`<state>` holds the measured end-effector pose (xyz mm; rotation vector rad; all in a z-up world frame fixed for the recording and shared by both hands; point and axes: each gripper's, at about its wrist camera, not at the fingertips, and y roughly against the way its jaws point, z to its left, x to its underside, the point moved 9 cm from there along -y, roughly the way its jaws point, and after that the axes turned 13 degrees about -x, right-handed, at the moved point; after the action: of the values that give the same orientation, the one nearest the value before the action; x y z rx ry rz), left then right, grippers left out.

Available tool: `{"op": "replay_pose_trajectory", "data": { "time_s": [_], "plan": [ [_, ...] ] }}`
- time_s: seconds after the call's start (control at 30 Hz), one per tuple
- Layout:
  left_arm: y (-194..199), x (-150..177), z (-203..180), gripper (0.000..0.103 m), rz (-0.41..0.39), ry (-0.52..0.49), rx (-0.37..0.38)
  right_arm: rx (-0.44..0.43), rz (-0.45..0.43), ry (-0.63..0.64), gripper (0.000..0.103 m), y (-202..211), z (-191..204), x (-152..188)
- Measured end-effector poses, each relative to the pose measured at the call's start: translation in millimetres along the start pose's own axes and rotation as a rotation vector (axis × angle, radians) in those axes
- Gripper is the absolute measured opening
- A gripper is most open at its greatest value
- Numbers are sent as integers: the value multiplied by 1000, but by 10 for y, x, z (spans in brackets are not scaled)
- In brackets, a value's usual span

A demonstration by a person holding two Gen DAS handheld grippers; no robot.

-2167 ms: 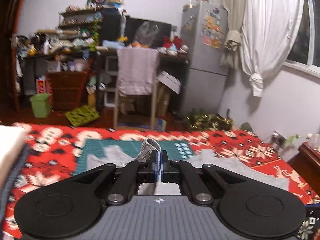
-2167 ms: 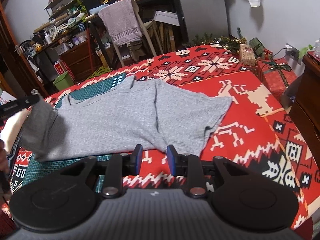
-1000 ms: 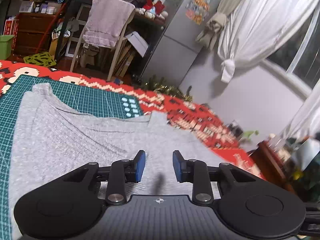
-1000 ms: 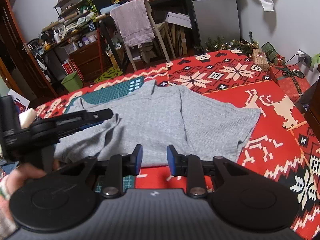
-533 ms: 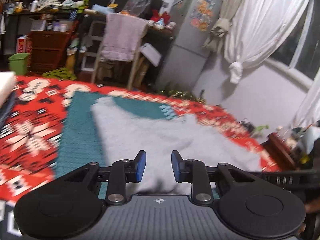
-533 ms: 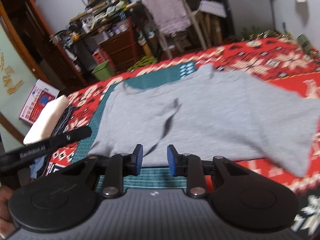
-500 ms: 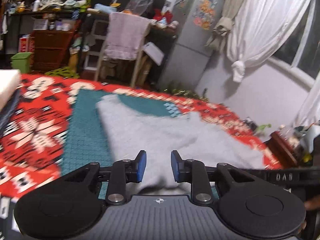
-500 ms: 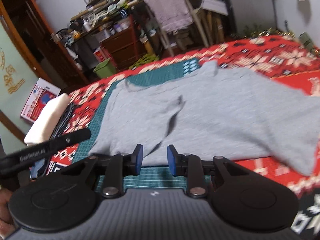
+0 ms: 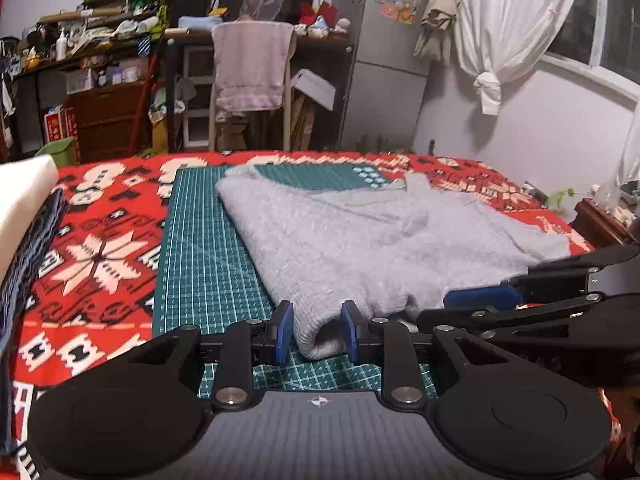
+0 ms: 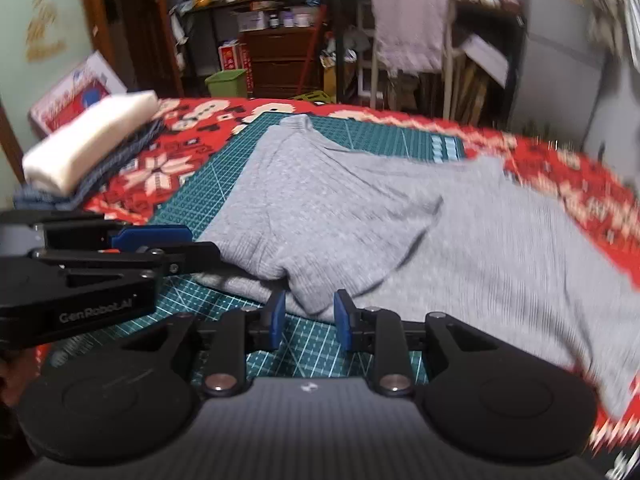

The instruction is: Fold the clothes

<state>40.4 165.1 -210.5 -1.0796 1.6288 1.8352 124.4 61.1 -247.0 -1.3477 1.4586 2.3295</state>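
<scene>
A grey knit sweater (image 9: 360, 240) lies across the green cutting mat (image 9: 200, 260) on a red patterned blanket (image 9: 100, 248), its left side folded in. My left gripper (image 9: 317, 332) is low at the sweater's near left corner, open, with the rolled hem between its blue pads. In the right wrist view the sweater (image 10: 360, 208) spreads away to the right. My right gripper (image 10: 309, 320) is open too, with a fold of the near hem between its pads. The two grippers sit side by side; the right one's fingers (image 9: 480, 299) show just right of the left.
A stack of folded clothes with a white piece on top (image 10: 88, 136) sits on the blanket's left edge. Beyond the bed stand a chair draped with a pink towel (image 9: 250, 68), cluttered shelves and a fridge. A wooden dresser (image 9: 600, 224) is at the right.
The left gripper let go of the sleeve it held up. Both grippers have since dropped to the sweater's near hem and come close together, and the hem now lies between each pair of pads.
</scene>
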Motion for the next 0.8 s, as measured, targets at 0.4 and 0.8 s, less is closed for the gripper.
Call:
{"op": "replay_pose_trajectory", "data": {
  "time_s": [0.4,0.8],
  "plan": [
    [-98,141,44,8,54,-8,-15,154,53,340,2,127,123,-63],
    [-75,172,98,6,77,6,-17,147,167,457,3,46,155,257]
  ]
}}
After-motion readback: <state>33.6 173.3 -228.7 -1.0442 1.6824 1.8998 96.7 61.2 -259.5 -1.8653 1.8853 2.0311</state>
